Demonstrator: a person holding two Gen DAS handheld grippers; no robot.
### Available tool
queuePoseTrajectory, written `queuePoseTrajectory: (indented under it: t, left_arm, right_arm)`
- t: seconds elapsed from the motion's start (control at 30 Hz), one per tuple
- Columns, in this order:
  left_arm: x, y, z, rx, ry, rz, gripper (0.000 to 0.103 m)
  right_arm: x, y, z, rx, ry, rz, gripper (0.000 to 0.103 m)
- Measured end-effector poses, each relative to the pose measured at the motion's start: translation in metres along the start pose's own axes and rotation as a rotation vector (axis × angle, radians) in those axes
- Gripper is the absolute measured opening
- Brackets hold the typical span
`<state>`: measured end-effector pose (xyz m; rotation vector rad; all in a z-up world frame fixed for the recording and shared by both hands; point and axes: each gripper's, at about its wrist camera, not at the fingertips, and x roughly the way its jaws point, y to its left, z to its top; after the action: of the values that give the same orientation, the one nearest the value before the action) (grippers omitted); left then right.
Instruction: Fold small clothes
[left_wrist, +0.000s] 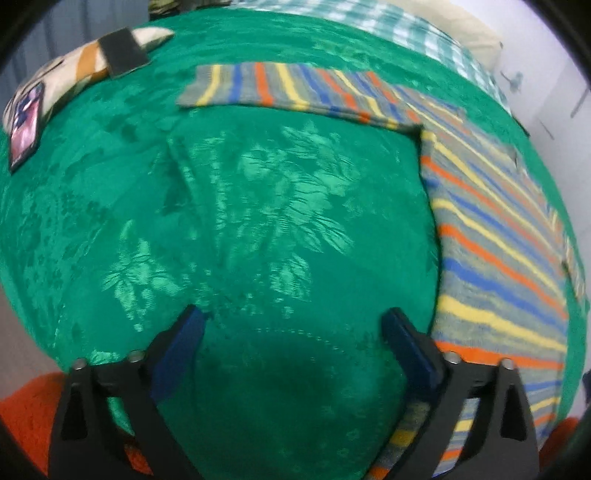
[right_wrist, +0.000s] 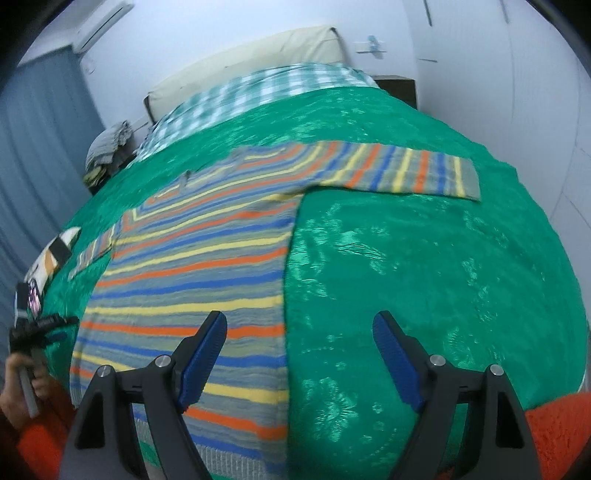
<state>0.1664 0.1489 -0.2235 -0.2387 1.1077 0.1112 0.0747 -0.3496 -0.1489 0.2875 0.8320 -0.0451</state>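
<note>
A striped sweater in grey, orange, blue and yellow lies flat on the green bedspread, both sleeves spread sideways. In the left wrist view its body runs down the right side and one sleeve stretches across the top. My left gripper hangs open over bare bedspread just left of the sweater's side edge, nothing between its blue pads. My right gripper is open too, above the sweater's other side edge near the hem, holding nothing. In the right wrist view the left gripper shows far left, a hand gripping it.
A patterned pillow with a black strap and a phone lie at the bedspread's far left. A checked blanket and a cream headboard sit at the bed's head. A clothes pile rests beside a blue curtain. Orange sleeves frame the bottom.
</note>
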Motion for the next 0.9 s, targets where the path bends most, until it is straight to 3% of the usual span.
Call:
queuePoseTrajectory:
  t: [0.2,0.47,0.67,0.9]
  left_arm:
    - [0.004,-0.010,-0.007,0.072,-0.009,0.065,0.103]
    - [0.004,-0.013,-0.019,0.082,-0.054,0.056,0.103]
    - [0.003,-0.017,-0.020,0.135,-0.017,0.075,0.103]
    - [-0.001,-0.019,-0.020,0.132,-0.024,0.060,0.103]
  right_arm:
    - [0.009,-0.018,0.002,0.083,0.018,-0.010,0.081]
    - [0.024,-0.037,-0.003,0.152,0.089,-0.059,0.081]
    - [0.033,-0.047,-0.009,0.201,0.135,-0.067,0.081]
    - [0.038,-0.047,-0.011,0.207,0.153,-0.073,0.083]
